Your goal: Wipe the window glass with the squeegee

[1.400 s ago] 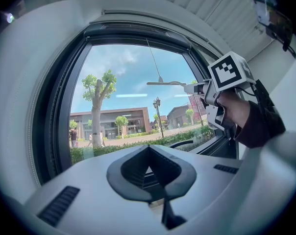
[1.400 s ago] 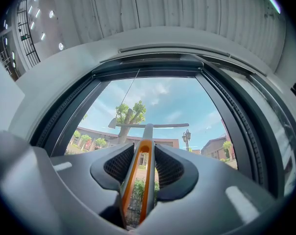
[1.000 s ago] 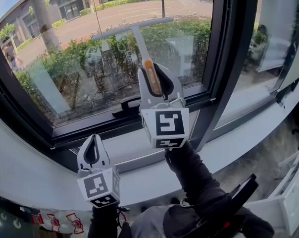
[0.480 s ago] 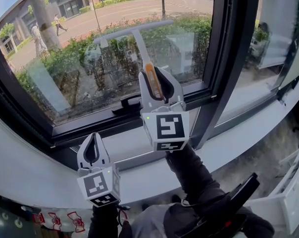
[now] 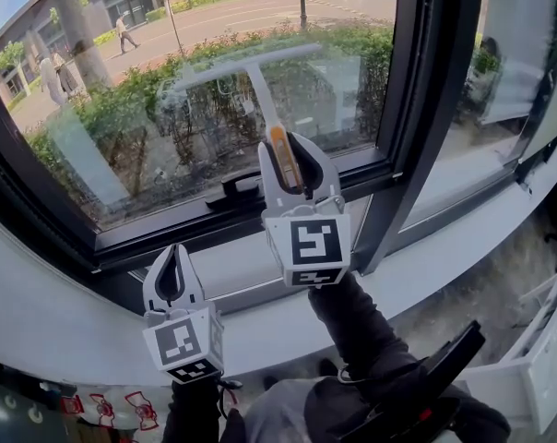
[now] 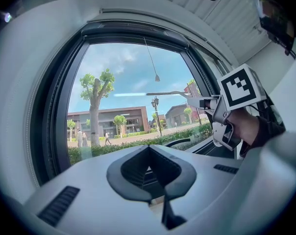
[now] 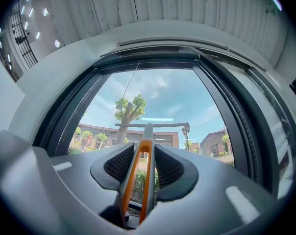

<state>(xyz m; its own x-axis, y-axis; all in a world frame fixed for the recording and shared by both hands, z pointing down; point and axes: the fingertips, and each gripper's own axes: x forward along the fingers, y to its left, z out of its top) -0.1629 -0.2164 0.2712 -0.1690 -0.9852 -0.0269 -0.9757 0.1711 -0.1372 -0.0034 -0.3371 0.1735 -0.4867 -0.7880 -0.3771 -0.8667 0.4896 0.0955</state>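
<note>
Head view — window handle [image 5: 234, 188] below squeegee [image 5: 260, 90], frame post [image 5: 432, 81] beside.

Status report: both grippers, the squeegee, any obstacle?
Right gripper shut on grey squeegee with orange handle, blade at window glass. Left gripper shut, empty. Black window latch below blade.

The squeegee [image 5: 246, 65] has slid a little way down the window glass [image 5: 149, 146]. Its blade, a second ago close to the top of the head view, now lies lower across the hedge [image 5: 122, 109] outside, and its left end dips somewhat more than before. The right gripper [image 5: 286, 146] has come down with it, its marker cube sitting slightly lower. Outside, a pedestrian [image 5: 122, 30] has come into sight and walked rightwards along the road, and a second figure [image 5: 53, 74], first at the far left, is now beside the tree trunk [image 5: 76, 26].
</note>
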